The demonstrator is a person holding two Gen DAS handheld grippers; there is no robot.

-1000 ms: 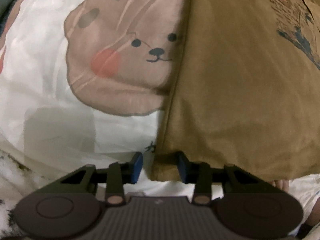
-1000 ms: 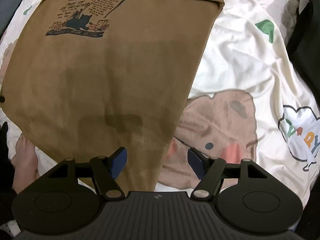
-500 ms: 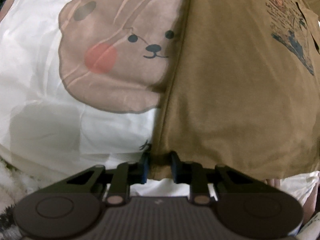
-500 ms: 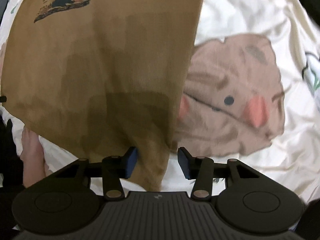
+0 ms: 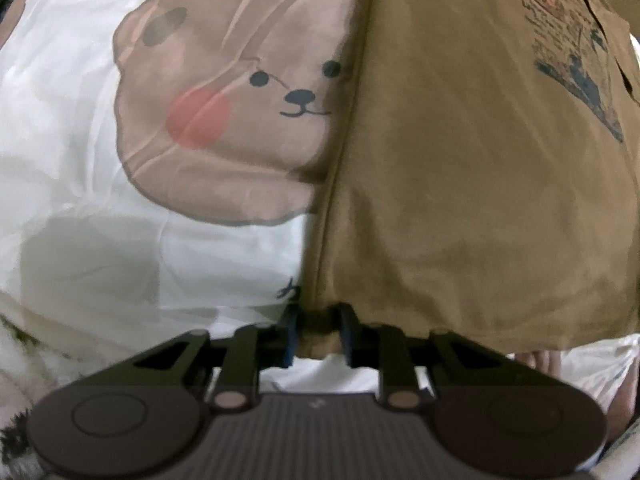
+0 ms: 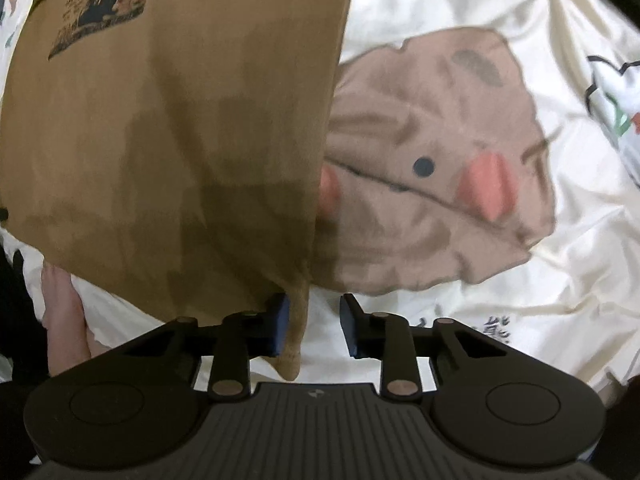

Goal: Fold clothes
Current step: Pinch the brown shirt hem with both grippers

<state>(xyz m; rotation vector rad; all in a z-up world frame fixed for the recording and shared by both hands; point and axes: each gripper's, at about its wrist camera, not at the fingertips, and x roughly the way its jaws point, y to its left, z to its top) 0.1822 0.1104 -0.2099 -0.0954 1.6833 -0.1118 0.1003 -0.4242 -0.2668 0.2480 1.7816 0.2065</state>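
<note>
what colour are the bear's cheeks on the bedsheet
Coral pink cheeks on the tan bear; clearest in the right wrist view.

This was a home, most likely a bedroom. A soft, creased white bedsheet printed with cartoon bears and a small cloud drawing covered the surface. A brown T-shirt lay spread on it, and a person's bare foot showed at the edge.

We see a mustard-brown shirt bearing a dark blue and orange print, lying on a white sheet patterned with pinkish-brown bears with red cheeks, black eyes.
</note>
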